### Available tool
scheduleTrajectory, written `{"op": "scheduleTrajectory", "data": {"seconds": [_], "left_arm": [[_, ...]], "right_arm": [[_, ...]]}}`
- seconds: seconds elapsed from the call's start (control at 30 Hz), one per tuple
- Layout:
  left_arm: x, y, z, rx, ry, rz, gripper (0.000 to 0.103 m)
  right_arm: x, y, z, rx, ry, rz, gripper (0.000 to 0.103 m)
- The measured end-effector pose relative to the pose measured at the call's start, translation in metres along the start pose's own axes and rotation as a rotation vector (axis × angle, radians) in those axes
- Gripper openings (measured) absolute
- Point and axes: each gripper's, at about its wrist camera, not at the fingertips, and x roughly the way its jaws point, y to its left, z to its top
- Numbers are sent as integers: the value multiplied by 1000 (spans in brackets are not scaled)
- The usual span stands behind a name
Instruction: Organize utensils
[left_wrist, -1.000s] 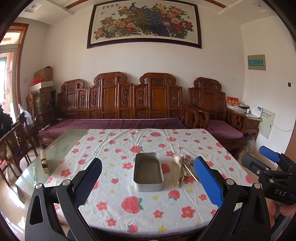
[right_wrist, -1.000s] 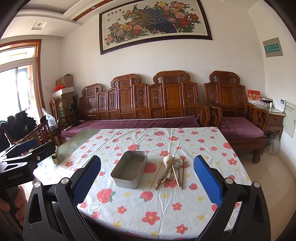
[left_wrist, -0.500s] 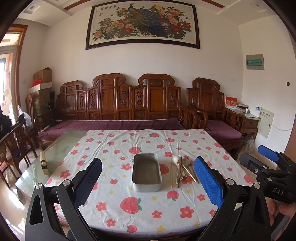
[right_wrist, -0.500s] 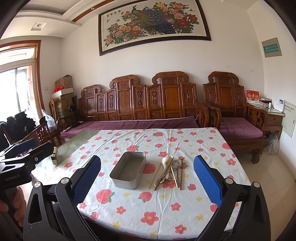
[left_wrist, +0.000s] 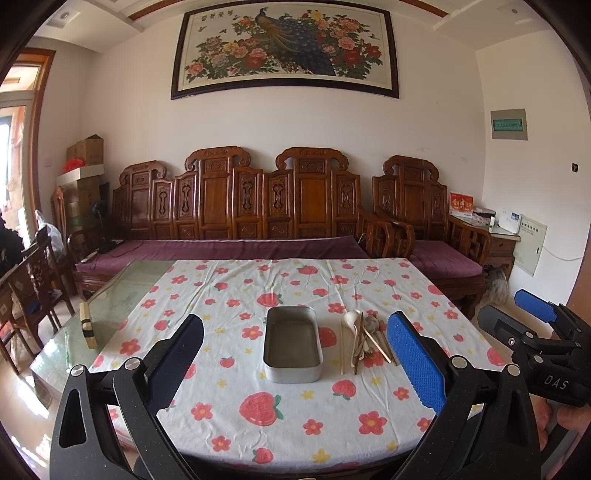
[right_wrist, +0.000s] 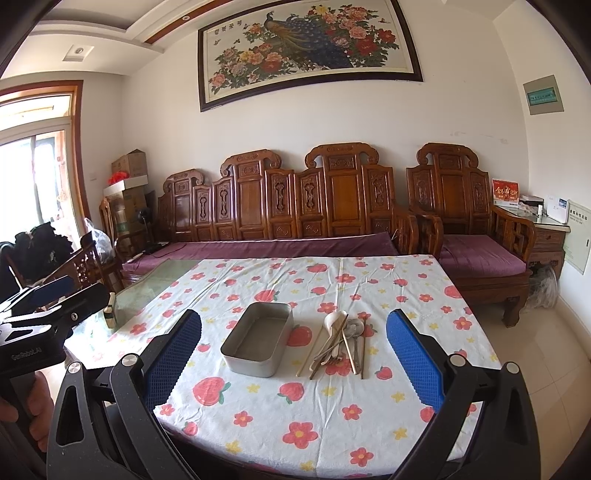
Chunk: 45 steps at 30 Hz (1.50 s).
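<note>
Step in hand: approach, nothing grasped; left gripper (left_wrist: 295, 354) and right gripper (right_wrist: 293, 354) hover short of the desk (left_wrist: 229, 417), jaws spread and empty; the utensils (right_wrist: 341, 343) lie heaped just right of the empty metal tray (right_wrist: 258, 339), long axes running near-to-far, spoon bowls pointing away; next move likely requires singling out one piece for the tray.

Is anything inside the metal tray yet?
No. The metal tray shows only its bare bottom. The utensil pile lies beside it on the tablecloth. The inner face of the tray's near wall is hidden.
</note>
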Motion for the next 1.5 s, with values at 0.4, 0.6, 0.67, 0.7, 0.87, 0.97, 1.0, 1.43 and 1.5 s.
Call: {"op": "scheduleTrajectory", "data": {"seconds": [0.4,0.6,0.67,0.7,0.87,0.97,1.0,1.43,1.5], "left_arm": [[0,0,0,2,-1,-1,97],[4,0,-2,2,10,-3,97],[10,1,-3,6,28,-6,97],[13,1,-4,6,38,-8,97],[37,3,-14,11,87,-29,97],[51,1,-20,18,112,-42,97],[56,2,-22,21,121,-44,97],[116,-1,-40,67,216,-61,97],[122,-2,-42,77,220,-66,97]], "right_arm": [[0,0,0,1,3,-1,100],[8,-2,-2,-5,18,-7,100],[14,-5,-6,-2,27,-11,100],[18,-7,-7,0,35,-10,100],[36,-14,-15,-7,65,-14,100],[51,-21,-19,-14,85,-12,98],[56,-23,-21,-20,93,-13,96],[122,-49,-30,-61,171,10,86],[137,-57,-32,-65,188,15,83]]}}
